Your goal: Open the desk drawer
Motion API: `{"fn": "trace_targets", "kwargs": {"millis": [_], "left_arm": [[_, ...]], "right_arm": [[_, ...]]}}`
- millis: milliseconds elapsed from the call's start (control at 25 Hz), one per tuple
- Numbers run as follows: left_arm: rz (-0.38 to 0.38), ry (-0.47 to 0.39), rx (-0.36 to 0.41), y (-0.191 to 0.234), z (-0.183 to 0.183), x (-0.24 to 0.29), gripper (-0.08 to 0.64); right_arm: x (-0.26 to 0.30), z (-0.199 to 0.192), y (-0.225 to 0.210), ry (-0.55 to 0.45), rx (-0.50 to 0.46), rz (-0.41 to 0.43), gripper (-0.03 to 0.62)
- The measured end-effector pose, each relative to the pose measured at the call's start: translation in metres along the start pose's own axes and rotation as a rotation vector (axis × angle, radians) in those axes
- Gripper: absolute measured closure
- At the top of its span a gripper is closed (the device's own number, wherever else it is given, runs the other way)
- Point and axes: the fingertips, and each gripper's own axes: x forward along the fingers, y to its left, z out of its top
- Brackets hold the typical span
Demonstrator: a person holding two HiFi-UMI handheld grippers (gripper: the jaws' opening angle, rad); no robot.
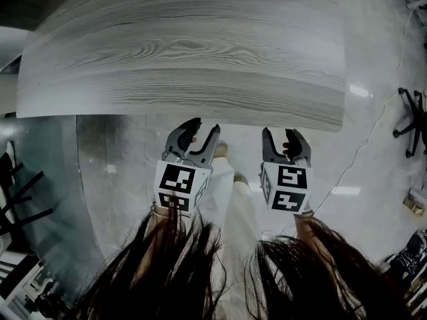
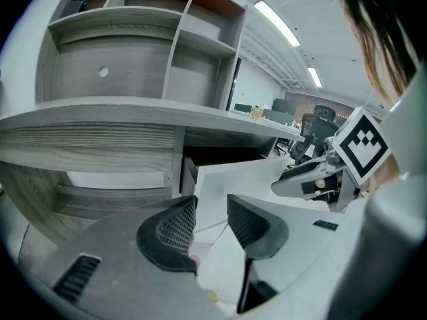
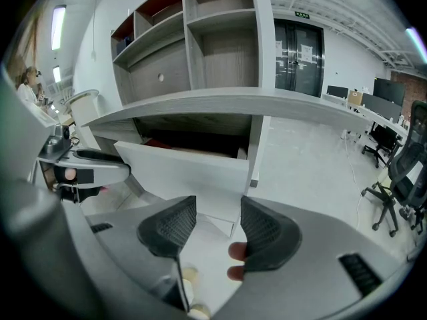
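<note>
The desk top [image 1: 187, 52] is a broad slab of grey wood grain with a rounded edge. Open shelves [image 2: 133, 52] of the same grey board rise behind it. Under the top, the drawer [image 3: 180, 169] is smooth, flat and white. It stands pulled out, with a dark hollow behind its front panel. The floor [image 3: 307, 159] is pale and glossy.

Both grippers are held side by side just below the desk edge, pointing at the drawer, and each carries a black-and-white marker cube [image 1: 179, 185]. The left gripper [image 2: 212, 219] has its ribbed black pads a little apart, with nothing between them and the drawer beyond the gap. The right gripper [image 3: 219, 222] is likewise parted and empty, well short of the drawer front. Dark hair [image 1: 173, 265] hangs over both wrists.
</note>
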Motion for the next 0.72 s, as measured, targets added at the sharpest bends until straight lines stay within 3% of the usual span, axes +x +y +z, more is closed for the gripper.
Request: {"fn": "trace_targets", "kwargs": {"millis": [720], "left_arm": [[0.004, 0.002, 0.003, -0.0047, -0.0079, -0.0069, 0.425]], "right_arm": [[-0.0066, -0.0079, 0.0051, 0.011, 0.005, 0.007, 0.397]]}}
